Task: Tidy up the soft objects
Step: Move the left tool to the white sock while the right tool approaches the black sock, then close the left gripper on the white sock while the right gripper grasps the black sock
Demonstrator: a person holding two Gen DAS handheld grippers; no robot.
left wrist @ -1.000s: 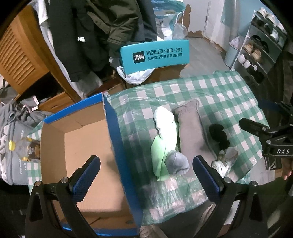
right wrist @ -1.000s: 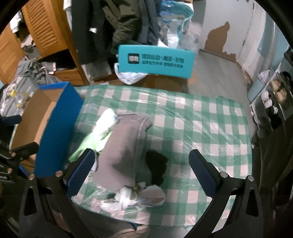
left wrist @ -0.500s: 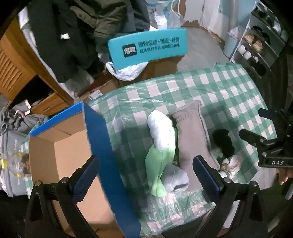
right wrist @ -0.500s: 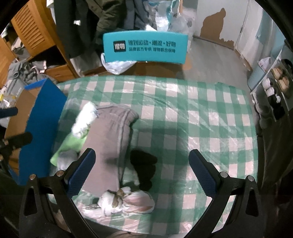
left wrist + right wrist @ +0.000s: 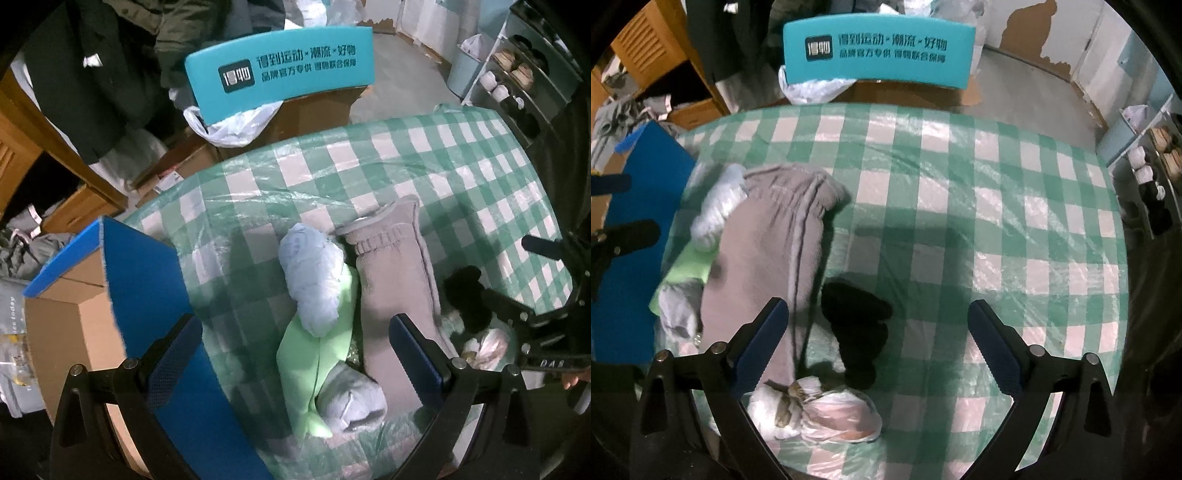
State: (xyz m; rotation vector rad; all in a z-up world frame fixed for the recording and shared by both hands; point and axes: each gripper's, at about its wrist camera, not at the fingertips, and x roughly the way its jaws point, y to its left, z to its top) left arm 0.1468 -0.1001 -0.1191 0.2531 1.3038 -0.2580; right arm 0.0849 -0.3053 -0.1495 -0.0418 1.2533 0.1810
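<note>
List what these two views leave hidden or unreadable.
- Cardboard box: floor hidden, left wrist view, by its blue wall.
- Green cloth: partly covered by pale blue bundles.
- Black item: too dark to identify, right wrist view.
- White bundle: contents unclear.

Pretty dim indoor light in both views, with a cold bluish cast. We get heavy fisheye bending, and the corners go fully black. The plastic sheet over the desk (image 5: 997,206) throws patchy white glare, strongest toward the right side in the right wrist view. Soft dark shadows fall across the checks near the black cloth (image 5: 857,332). The pale blue bundle (image 5: 716,206) looks smeared; edges everywhere are soft and noisy.
</note>
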